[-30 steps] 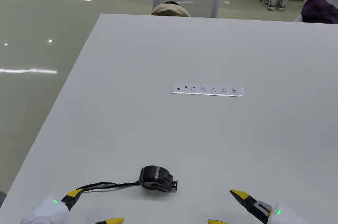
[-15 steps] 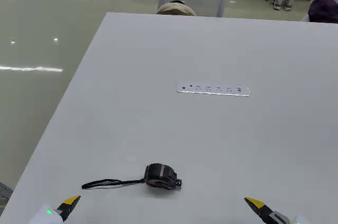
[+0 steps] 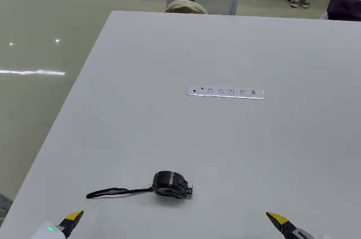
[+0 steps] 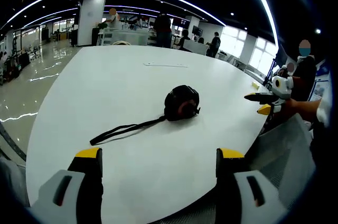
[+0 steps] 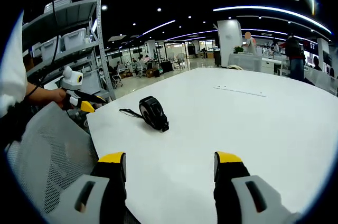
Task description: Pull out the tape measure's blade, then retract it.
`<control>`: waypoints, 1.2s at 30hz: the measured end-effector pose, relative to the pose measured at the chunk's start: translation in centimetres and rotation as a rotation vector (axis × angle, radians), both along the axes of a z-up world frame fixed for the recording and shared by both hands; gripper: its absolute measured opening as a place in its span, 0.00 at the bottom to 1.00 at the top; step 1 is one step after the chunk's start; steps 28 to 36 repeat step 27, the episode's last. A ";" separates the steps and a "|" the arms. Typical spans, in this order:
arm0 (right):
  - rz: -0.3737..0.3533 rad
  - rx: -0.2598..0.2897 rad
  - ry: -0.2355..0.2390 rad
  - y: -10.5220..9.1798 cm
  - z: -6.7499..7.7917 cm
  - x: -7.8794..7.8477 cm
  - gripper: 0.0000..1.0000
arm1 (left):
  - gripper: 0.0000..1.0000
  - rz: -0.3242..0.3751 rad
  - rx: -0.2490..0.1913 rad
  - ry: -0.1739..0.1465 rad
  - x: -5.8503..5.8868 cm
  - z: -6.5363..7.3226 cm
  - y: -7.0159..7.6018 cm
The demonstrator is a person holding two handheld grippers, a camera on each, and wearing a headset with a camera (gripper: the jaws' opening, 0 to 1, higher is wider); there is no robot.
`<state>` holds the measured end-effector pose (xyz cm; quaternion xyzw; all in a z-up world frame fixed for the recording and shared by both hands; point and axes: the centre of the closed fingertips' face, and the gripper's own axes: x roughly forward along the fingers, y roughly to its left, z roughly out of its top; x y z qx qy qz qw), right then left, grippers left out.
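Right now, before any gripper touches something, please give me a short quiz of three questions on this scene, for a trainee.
1. Fill in: the left gripper and the right gripper both hold their fingers ____.
2. True or false: the blade of the round black tape measure is pulled far out across the white table.
3. The thin black wrist strap runs from the tape measure toward:
A. the left gripper
B. the right gripper
C. straight away from the person

Key: 1 open; 2 false; 3 A.
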<state>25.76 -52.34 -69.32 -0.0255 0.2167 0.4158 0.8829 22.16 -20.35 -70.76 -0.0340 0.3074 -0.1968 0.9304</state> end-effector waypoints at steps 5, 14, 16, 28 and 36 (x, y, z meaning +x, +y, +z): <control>-0.007 0.002 0.001 -0.2 -0.2 -0.1 0.69 | 0.87 0.007 -0.005 0.000 -0.1 0.1 0.1; -0.016 0.003 -0.003 -0.2 -0.1 -0.2 0.69 | 0.87 0.016 -0.008 0.004 -0.2 0.0 0.3; -0.018 0.002 -0.004 -0.2 0.0 -0.2 0.69 | 0.87 0.016 -0.005 0.003 -0.2 0.0 0.3; -0.030 0.013 -0.012 -0.2 0.5 -0.3 0.69 | 0.87 0.019 -0.003 -0.001 -0.4 0.1 0.5; -0.030 0.013 -0.012 -0.2 0.5 -0.3 0.69 | 0.87 0.019 -0.003 -0.001 -0.4 0.1 0.5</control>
